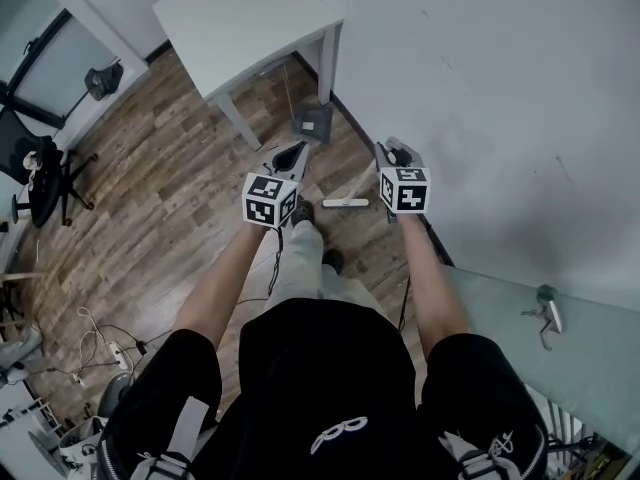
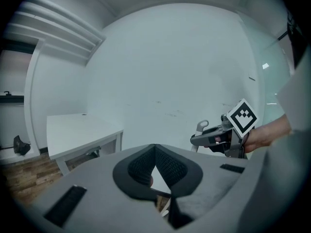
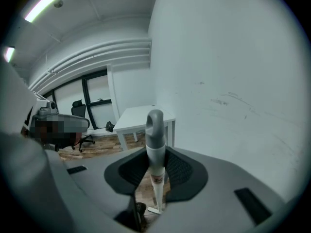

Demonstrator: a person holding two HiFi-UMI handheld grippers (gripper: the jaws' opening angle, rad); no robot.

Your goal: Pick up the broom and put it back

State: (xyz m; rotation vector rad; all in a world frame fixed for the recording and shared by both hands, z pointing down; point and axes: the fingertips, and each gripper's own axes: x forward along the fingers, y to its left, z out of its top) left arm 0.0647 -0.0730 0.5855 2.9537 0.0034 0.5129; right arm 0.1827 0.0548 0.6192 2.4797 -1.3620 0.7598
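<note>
The broom has a thin white handle (image 3: 156, 178) with a grey looped top (image 3: 155, 123), and it stands upright. My right gripper (image 3: 156, 166) is shut on the handle just under the grey top. In the head view the white broom head (image 1: 345, 203) lies on the wood floor below my right gripper (image 1: 393, 152), close to the white wall. My left gripper (image 1: 291, 155) hovers to the left of the broom, its jaws shut with nothing between them. In the left gripper view my right gripper (image 2: 195, 139) shows with the grey loop (image 2: 202, 125) sticking up.
A white table (image 1: 250, 18) stands ahead to the left. A grey dustpan (image 1: 314, 121) with a thin upright pole sits beside its leg. The white wall (image 1: 480, 88) runs along the right, with a glass panel (image 1: 540, 348) nearer. An office chair (image 1: 40, 178) and cables (image 1: 100, 343) are at left.
</note>
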